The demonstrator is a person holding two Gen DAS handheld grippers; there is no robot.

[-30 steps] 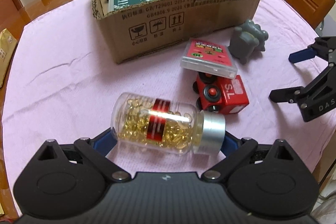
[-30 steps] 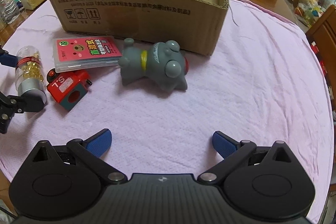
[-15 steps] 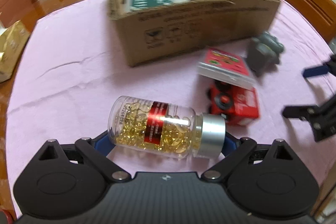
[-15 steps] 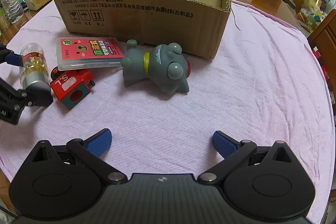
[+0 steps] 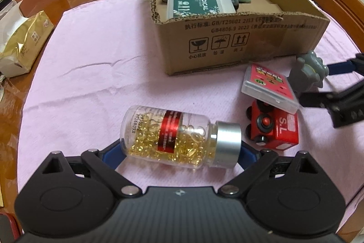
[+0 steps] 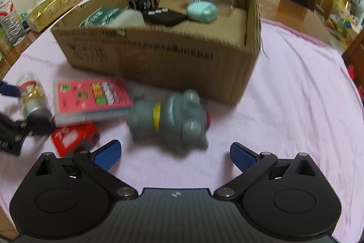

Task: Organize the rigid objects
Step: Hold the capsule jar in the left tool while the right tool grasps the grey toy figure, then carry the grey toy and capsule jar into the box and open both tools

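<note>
capsule bottle (image 5: 179, 137) sideways, gripped in left claw (image 5: 180, 153)

grey toy (image 6: 173, 120) blurred; box print (image 6: 141, 50) unreadable

Pink cloth (image 5: 95, 56), brown box (image 5: 238, 42)

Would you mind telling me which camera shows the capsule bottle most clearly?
The left wrist view: the capsule bottle lies sharp and close between the left gripper's fingers. The right wrist view shows it small and blurred at the left edge.
</note>
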